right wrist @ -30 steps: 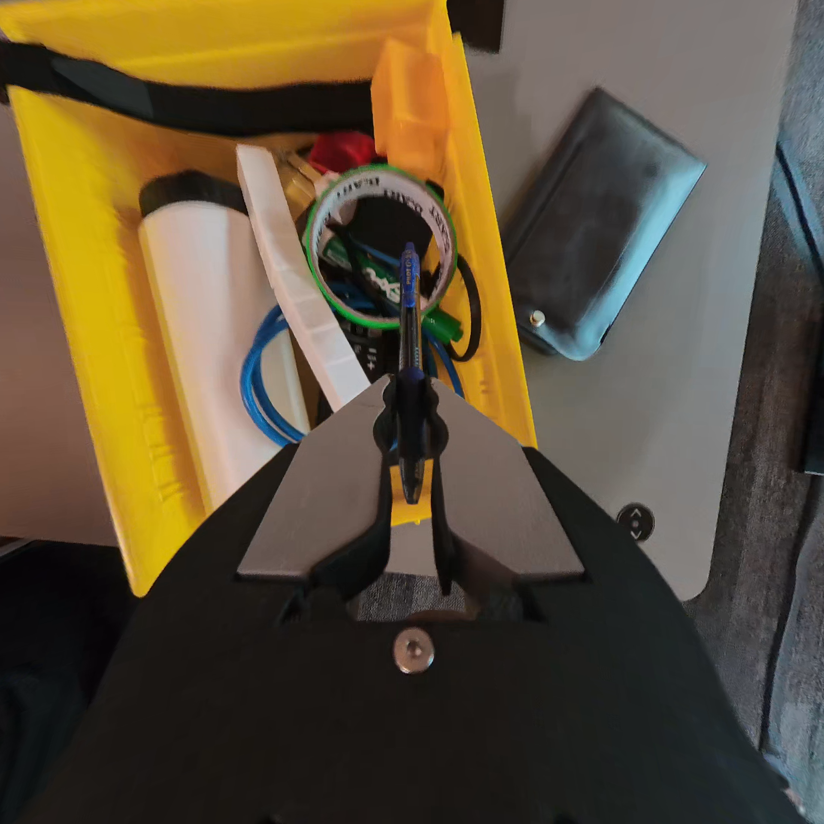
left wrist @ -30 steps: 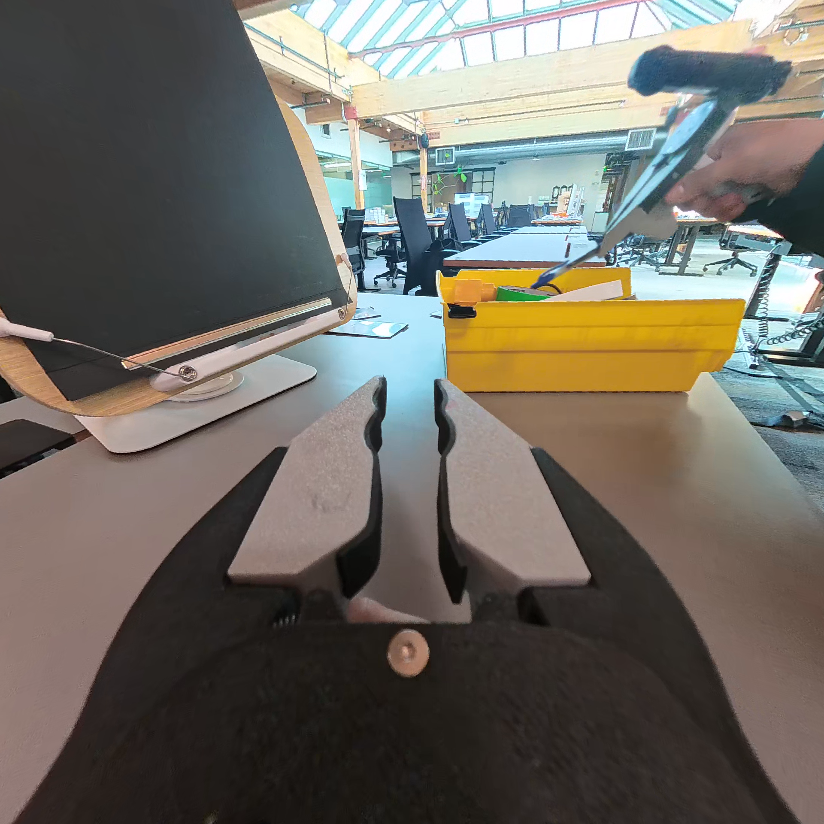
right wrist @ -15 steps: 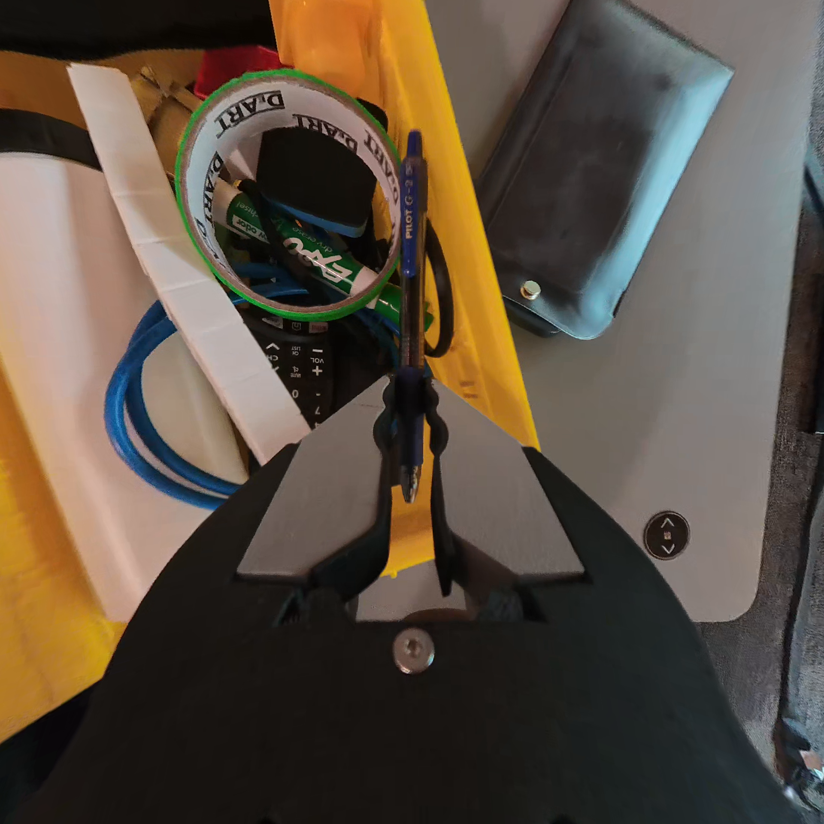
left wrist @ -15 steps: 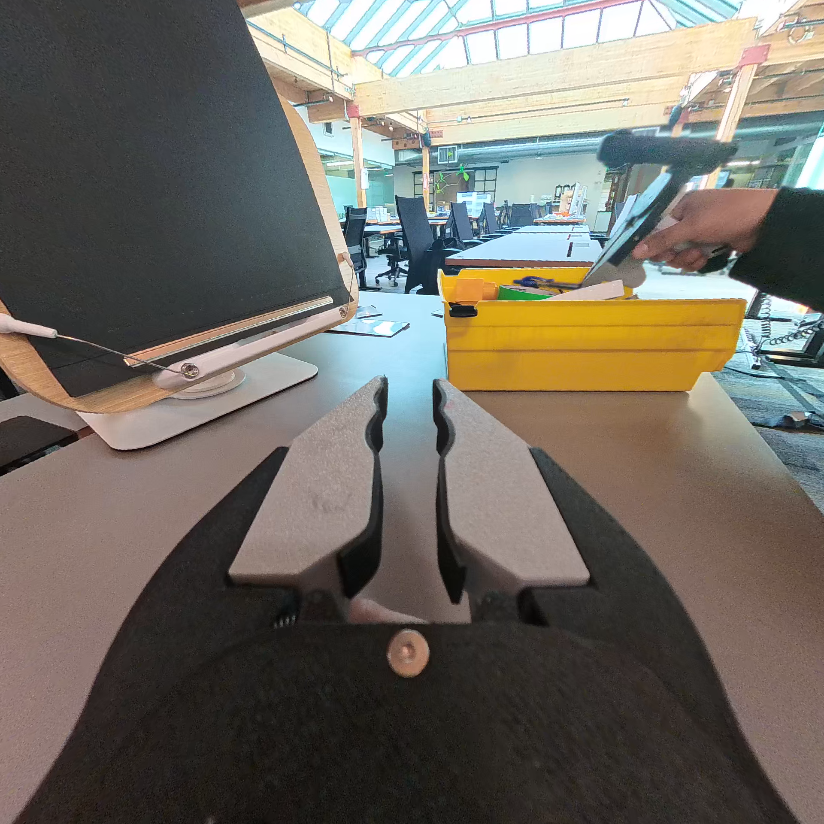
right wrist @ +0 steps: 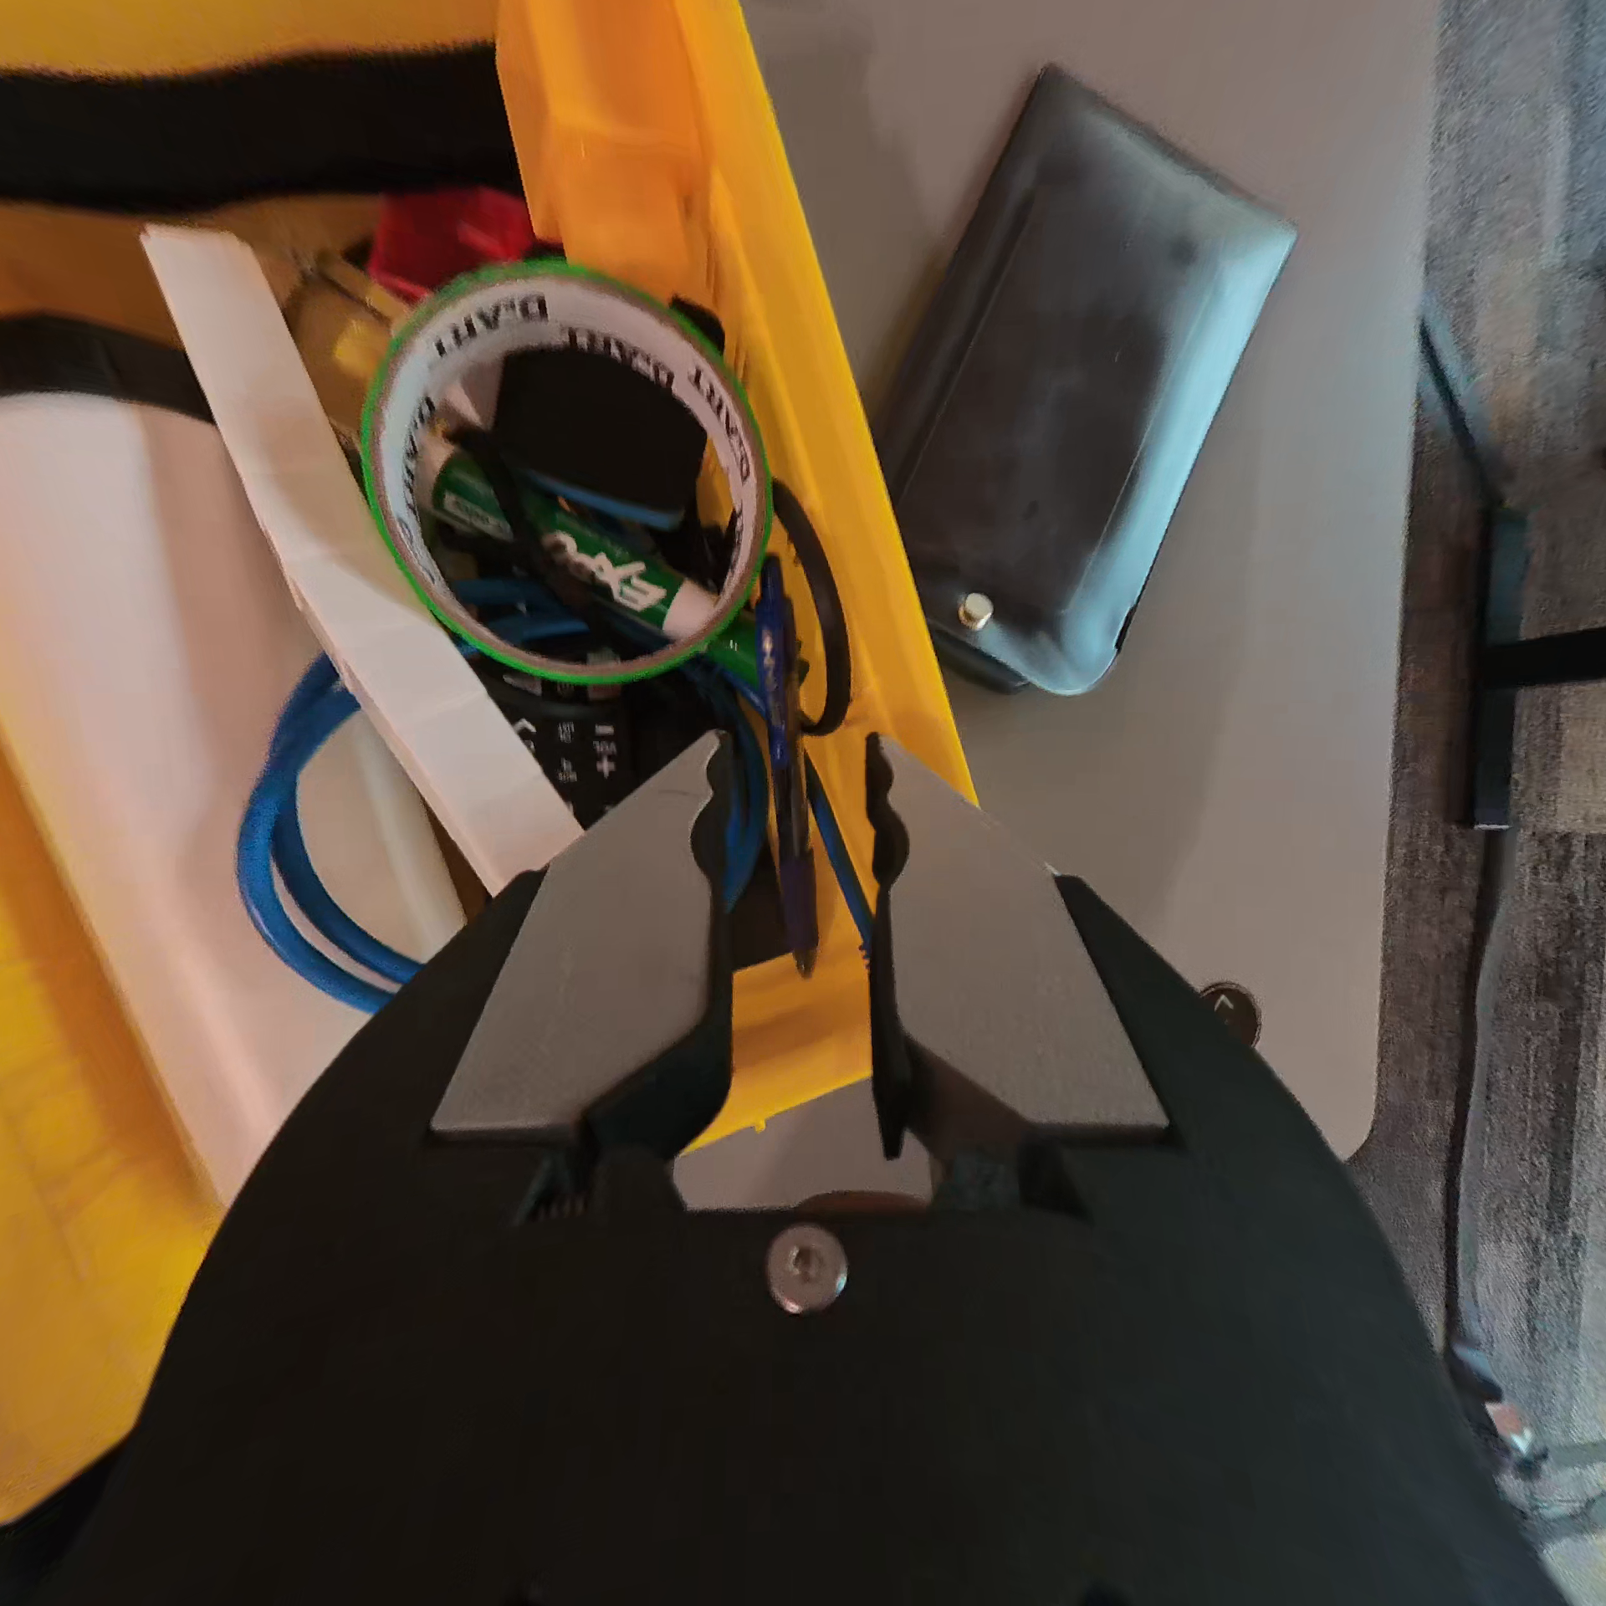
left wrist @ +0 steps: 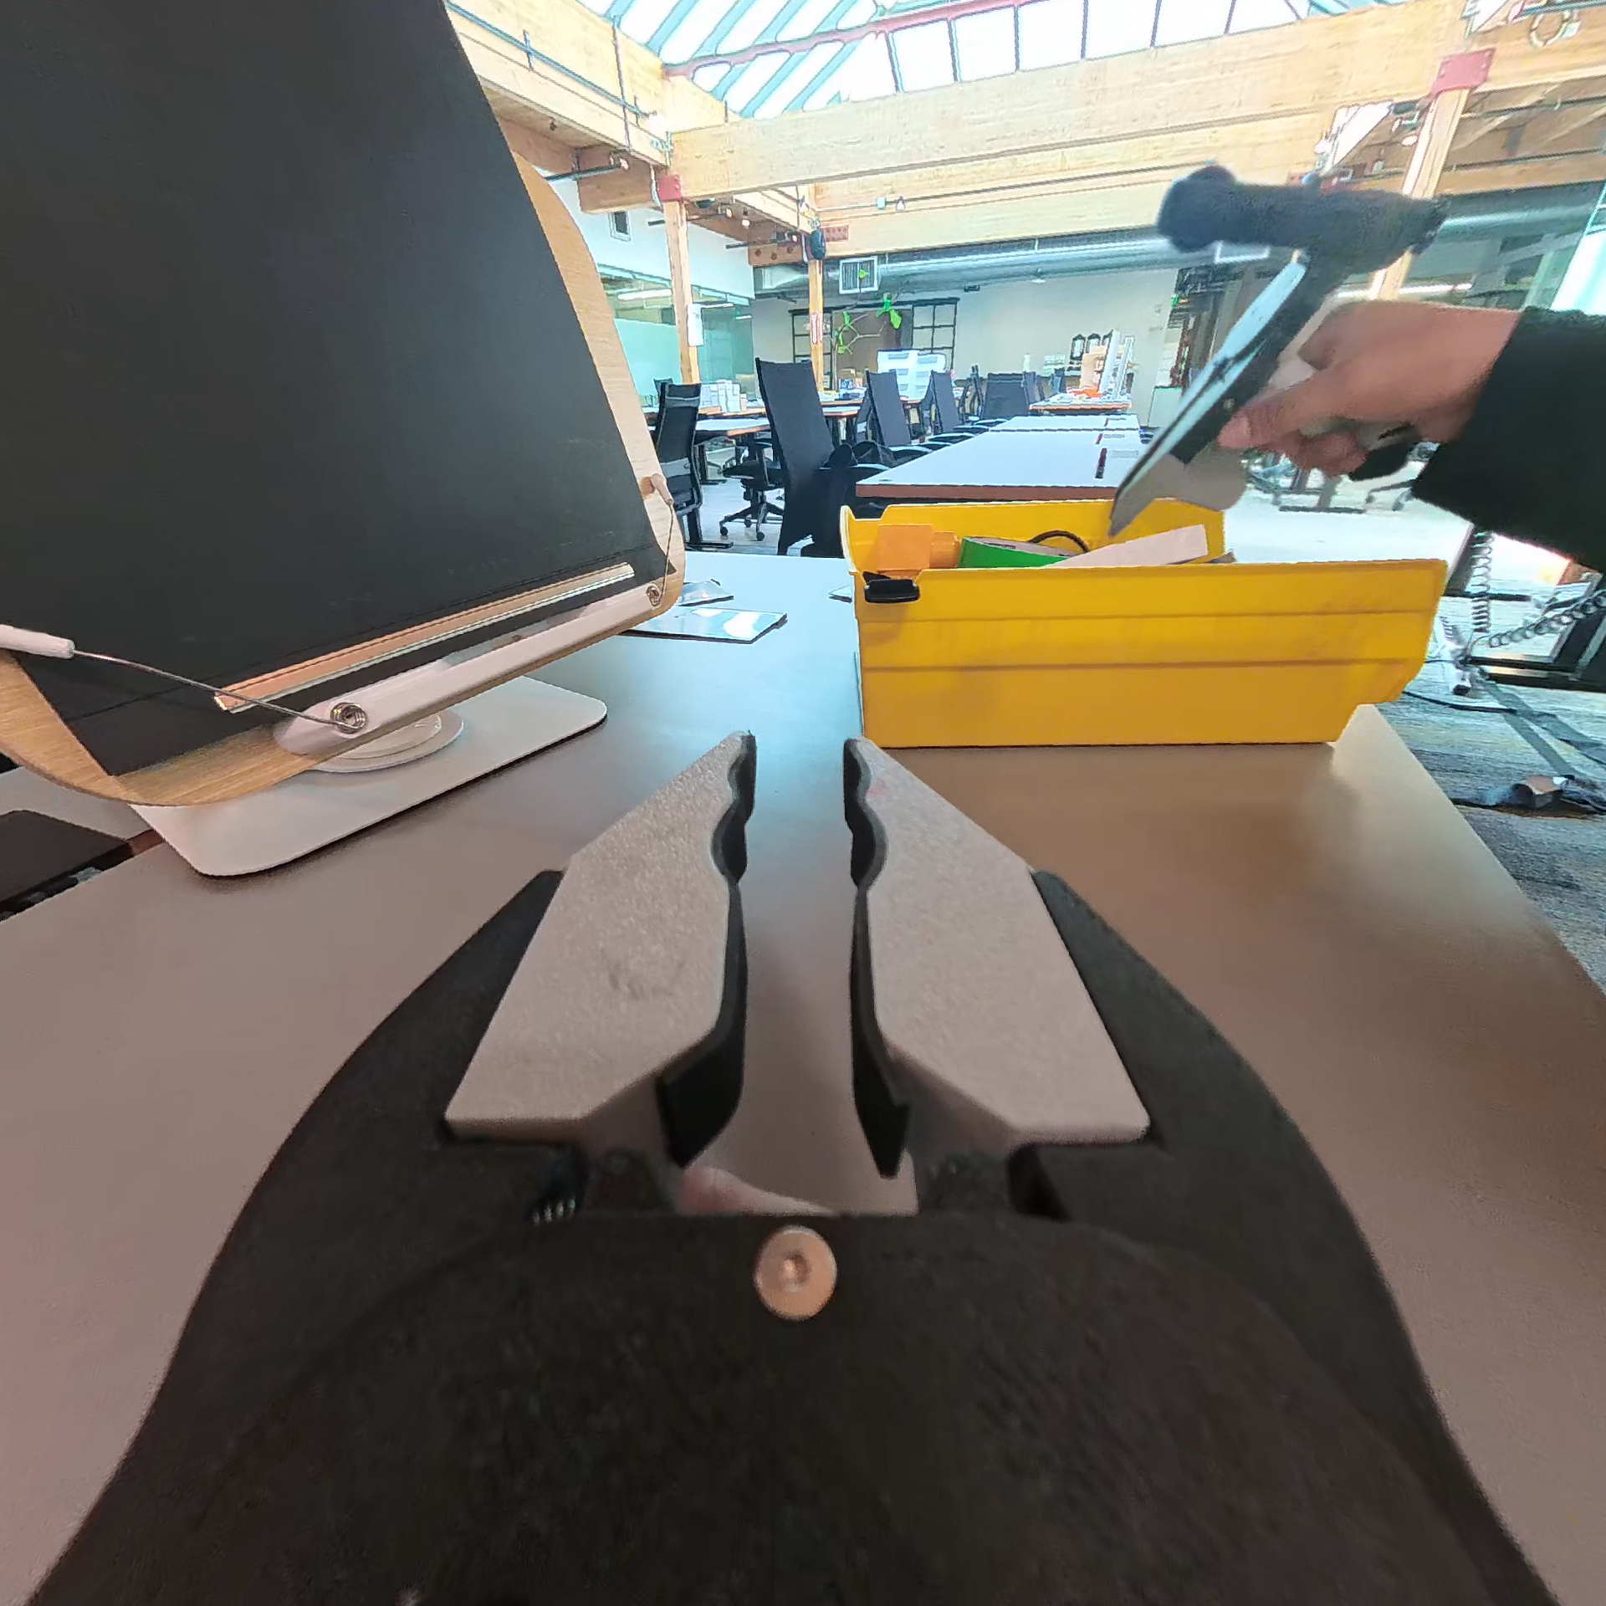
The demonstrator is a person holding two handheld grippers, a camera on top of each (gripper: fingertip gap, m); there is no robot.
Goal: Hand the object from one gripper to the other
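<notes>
Pen (right wrist: 785, 765), blue, lying in the yellow bin (right wrist: 739, 261) at centre frame of the right wrist view, between the spread fingers of the right gripper (right wrist: 793, 747) but touching neither; tip pointing toward the bottom of the frame, upper end beside the green-edged tape roll (right wrist: 565, 469). Right gripper released, gap wide, hovering over the bin's near right corner. Inside the tape roll's ring: green marker (right wrist: 608, 574) and a dark eraser block (right wrist: 600, 434). Below the roll, black remote (right wrist: 578, 752) with white button marks; left of it a white strip (right wrist: 348, 556) lying diagonally, a coiled blue cable (right wrist: 295, 878) and a large white cylinder (right wrist: 96, 652) at the left edge. Red item (right wrist: 443, 243) in the upper part of the bin, blurred. Dark pouch (right wrist: 1078, 408) with a metal stud on the grey worktop (right wrist: 1217, 782), just right of the bin.

Left gripper (left wrist: 799, 765) in lower centre of the left wrist view, low over the worktop, fingers parted by a narrow gap, holding nothing. Yellow bin at mid right, well apart from it. Right gripper seen at upper right, held by a hand (left wrist: 1390, 382) in a dark sleeve, tips angled down over the bin's far side. Dark screen (left wrist: 261, 348) on a white stand (left wrist: 348, 808) at the left.
</notes>
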